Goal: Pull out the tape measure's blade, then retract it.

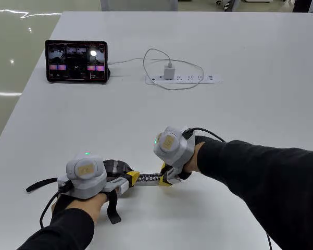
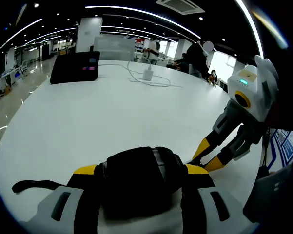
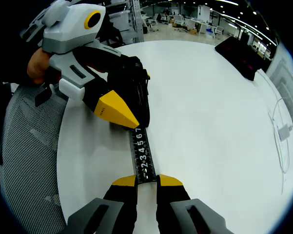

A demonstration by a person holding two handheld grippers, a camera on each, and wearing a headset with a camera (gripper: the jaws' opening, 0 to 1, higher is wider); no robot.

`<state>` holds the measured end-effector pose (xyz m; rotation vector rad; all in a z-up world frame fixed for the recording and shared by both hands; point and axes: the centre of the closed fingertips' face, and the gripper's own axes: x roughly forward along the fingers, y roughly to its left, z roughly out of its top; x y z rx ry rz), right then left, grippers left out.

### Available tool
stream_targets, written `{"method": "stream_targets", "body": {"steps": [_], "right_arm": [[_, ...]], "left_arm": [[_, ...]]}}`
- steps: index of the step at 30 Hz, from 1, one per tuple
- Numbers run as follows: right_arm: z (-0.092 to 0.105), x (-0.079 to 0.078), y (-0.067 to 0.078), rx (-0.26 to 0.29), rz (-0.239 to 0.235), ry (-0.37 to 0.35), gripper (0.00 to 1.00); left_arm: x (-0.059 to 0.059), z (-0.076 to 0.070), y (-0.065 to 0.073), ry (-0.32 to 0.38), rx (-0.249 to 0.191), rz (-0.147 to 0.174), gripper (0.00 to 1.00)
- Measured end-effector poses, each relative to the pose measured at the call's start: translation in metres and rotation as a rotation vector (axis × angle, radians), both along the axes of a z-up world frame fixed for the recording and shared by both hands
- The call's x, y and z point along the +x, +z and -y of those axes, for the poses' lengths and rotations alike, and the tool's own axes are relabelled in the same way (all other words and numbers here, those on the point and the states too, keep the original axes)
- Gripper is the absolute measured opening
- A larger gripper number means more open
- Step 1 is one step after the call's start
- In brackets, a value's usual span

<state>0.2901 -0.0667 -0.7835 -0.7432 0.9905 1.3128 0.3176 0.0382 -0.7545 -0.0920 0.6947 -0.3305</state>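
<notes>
A bright hall with ceiling light strips [image 2: 136,9] and a glossy floor [image 1: 10,52] surrounds the wide white table [image 1: 239,78]. Toward its far side sit a tablet [image 1: 76,61] and a power strip [image 1: 183,78] with a charger [image 1: 168,71] plugged in. Near the front edge, the left gripper [image 2: 141,169] clamps the black tape measure [image 2: 136,187] between its jaws. The right gripper [image 3: 146,181], jaws nearly closed, pinches the end of the short drawn-out blade [image 3: 142,151], which lies on the table.

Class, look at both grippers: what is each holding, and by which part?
The left gripper clamps the tape measure's black case by its sides. The right gripper pinches the blade by its free end.
</notes>
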Motion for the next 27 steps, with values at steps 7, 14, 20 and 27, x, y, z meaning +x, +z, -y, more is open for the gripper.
{"method": "stream_targets", "body": {"steps": [7, 14, 20, 27], "right_arm": [[-0.004, 0.000, 0.000, 0.009, 0.003, 0.007, 0.11], [-0.008, -0.002, 0.001, 0.016, 0.000, 0.004, 0.11], [-0.013, -0.002, 0.001, 0.026, 0.006, 0.009, 0.11], [-0.017, -0.002, 0.001, 0.035, 0.015, 0.009, 0.11]], "left_arm": [[-0.001, 0.000, 0.000, -0.004, -0.002, -0.002, 0.63], [0.000, 0.000, 0.000, -0.002, -0.006, -0.003, 0.63], [-0.001, 0.000, 0.000, -0.003, -0.008, -0.005, 0.63], [0.000, 0.000, 0.000, -0.002, -0.009, -0.005, 0.63]]}}
